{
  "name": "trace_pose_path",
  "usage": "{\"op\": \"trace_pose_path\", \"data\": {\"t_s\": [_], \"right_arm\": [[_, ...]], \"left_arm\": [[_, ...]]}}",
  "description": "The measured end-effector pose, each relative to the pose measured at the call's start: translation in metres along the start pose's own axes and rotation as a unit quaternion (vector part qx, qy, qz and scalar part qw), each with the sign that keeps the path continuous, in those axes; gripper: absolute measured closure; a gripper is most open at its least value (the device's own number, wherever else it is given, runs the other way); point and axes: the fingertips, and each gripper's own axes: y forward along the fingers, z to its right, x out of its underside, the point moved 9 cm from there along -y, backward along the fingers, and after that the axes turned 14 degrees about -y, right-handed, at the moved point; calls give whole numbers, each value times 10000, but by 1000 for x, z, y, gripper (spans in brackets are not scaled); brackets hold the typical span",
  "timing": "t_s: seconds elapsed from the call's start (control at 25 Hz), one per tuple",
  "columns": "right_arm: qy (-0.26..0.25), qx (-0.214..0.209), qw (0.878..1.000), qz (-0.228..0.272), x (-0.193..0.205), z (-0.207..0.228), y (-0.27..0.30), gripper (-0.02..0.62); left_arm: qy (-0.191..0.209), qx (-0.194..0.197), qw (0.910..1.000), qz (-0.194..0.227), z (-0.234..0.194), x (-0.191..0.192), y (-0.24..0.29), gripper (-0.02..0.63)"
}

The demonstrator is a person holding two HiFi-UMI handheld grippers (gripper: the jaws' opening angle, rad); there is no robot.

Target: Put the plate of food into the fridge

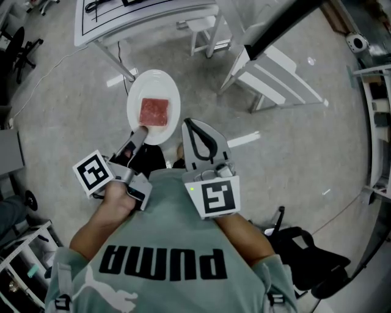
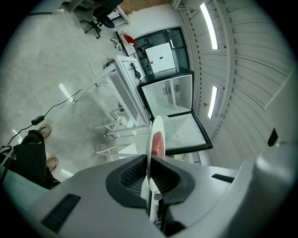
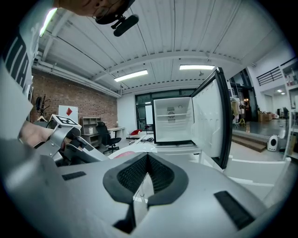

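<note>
A white plate (image 1: 160,85) carrying a square slab of red meat (image 1: 154,112) hangs level over the floor. My left gripper (image 1: 140,131) is shut on its near rim. In the left gripper view the plate (image 2: 155,128) stands edge-on between the pads, with the meat (image 2: 159,142) on its right face. My right gripper (image 1: 189,124) is beside the plate's right edge, shut with nothing in it; its pads meet at the tips (image 3: 148,155). The fridge (image 3: 173,120) stands ahead, its door (image 3: 210,122) swung open to the right. The fridge (image 2: 168,95) also appears in the left gripper view.
White table frames and stools (image 1: 272,73) stand on the grey floor ahead. A white table (image 1: 143,18) with cables is at the back. A black bag (image 1: 305,250) lies at my right. An office chair (image 3: 103,137) and desks stand left of the fridge.
</note>
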Motion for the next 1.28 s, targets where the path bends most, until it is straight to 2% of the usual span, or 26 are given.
{"op": "trace_pose_path", "data": {"t_s": [0.6,1.28], "right_arm": [[17,88,10000,9,1,7,1,591],[87,208,9997,-63,1,19,25,591]], "left_arm": [[-10,46,10000,-43,3,-2,6,583],[49,-17,9999,-160,12,-21,28,583]]}}
